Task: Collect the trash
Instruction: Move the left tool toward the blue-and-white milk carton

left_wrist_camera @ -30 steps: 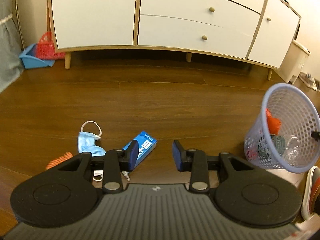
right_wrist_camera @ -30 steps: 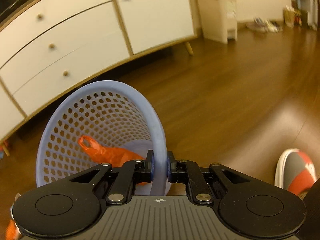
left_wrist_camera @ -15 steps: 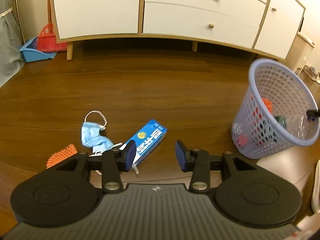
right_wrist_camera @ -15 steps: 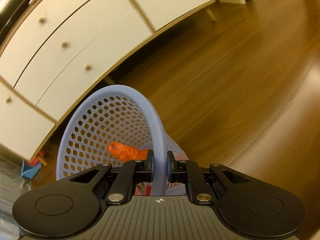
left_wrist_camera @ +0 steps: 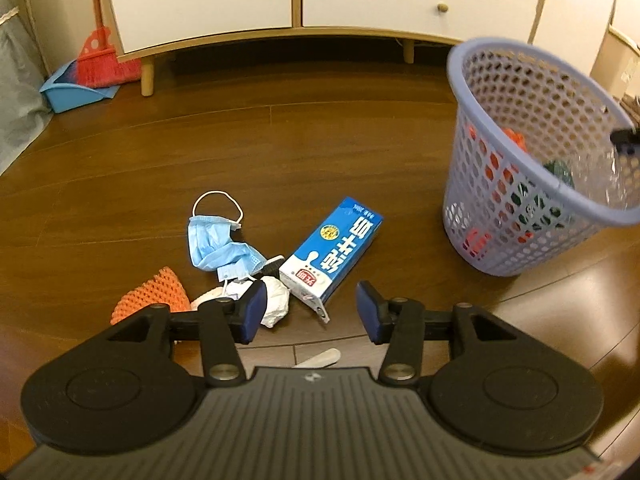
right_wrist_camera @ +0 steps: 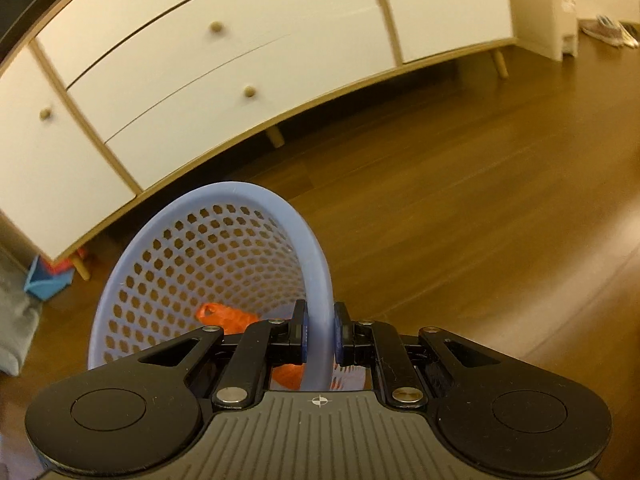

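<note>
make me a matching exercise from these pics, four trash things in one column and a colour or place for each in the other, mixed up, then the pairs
Things:
1. mask
2. carton
3. basket
4. net

Descriptions:
A. orange, left of the left gripper
B. clamped at its rim by the right gripper
C. light blue, white ear loop
D. blue and white box lying flat

Pairs: 1-C, 2-D, 3-B, 4-A
</note>
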A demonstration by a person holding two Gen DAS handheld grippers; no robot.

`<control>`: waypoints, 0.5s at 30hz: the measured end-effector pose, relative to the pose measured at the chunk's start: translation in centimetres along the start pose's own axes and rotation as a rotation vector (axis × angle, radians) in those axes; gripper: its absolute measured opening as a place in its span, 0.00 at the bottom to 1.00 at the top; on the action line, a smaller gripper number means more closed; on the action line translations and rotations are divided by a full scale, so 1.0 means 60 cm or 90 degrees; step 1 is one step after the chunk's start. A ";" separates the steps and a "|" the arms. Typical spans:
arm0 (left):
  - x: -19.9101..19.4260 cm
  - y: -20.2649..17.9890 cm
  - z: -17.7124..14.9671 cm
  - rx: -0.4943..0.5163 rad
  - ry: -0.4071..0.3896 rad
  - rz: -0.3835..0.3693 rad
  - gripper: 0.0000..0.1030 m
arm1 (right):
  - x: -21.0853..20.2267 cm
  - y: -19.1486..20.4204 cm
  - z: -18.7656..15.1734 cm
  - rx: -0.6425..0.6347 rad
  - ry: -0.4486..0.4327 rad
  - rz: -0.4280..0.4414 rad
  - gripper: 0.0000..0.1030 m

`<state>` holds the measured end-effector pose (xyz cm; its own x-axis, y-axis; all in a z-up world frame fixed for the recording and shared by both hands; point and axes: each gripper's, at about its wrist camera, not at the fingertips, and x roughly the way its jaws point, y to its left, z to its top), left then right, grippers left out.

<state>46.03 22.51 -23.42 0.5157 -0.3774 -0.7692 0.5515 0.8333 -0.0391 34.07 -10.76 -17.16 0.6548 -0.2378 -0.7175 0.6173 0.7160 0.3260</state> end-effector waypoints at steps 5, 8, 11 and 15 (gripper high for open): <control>0.040 0.014 0.002 0.021 0.013 -0.022 0.47 | 0.017 0.028 0.005 -0.035 -0.009 -0.015 0.08; 0.066 0.016 0.005 0.041 0.019 -0.033 0.51 | 0.029 0.037 0.012 -0.038 -0.008 -0.024 0.08; 0.090 0.015 0.007 0.067 0.018 -0.042 0.52 | 0.038 0.039 0.019 -0.036 -0.007 -0.029 0.08; 0.118 0.013 0.010 0.090 0.017 -0.049 0.54 | 0.033 0.040 0.018 -0.041 -0.006 -0.034 0.08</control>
<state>50.51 20.27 -28.52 0.4520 -0.4248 -0.7844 0.6764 0.7364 -0.0091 37.33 -10.25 -17.15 0.6262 -0.2830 -0.7265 0.6223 0.7428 0.2470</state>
